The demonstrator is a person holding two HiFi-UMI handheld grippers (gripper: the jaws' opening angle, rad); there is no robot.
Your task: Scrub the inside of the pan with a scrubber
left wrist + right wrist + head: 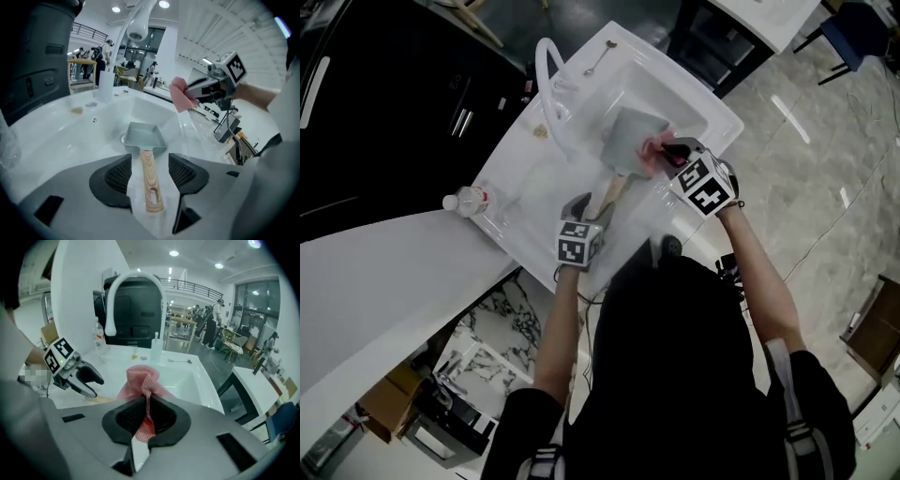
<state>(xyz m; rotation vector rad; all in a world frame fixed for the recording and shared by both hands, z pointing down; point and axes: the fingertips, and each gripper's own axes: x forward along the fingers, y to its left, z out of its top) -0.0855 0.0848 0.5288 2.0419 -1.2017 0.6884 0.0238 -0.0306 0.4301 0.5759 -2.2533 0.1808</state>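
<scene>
A grey square pan [628, 139] lies in the white sink [698, 105], its wooden handle [613, 192] pointing toward me. In the left gripper view the pan [142, 136] lies ahead and its handle [151, 180] runs between the jaws, which stand wide on either side without touching it. My left gripper [584, 204] is open over the handle's end. My right gripper [670, 153] hovers above the pan's right side, shut on a pink mesh scrubber [142, 383]. From the left gripper view the scrubber [179, 96] hangs in the air over the basin.
A white arched faucet [549, 86] rises at the sink's back left. A spoon [600, 58] lies on the far rim and a plastic bottle [469, 200] on the left counter. A slim white bottle [156, 348] stands behind the basin. Black cabinets stand beyond.
</scene>
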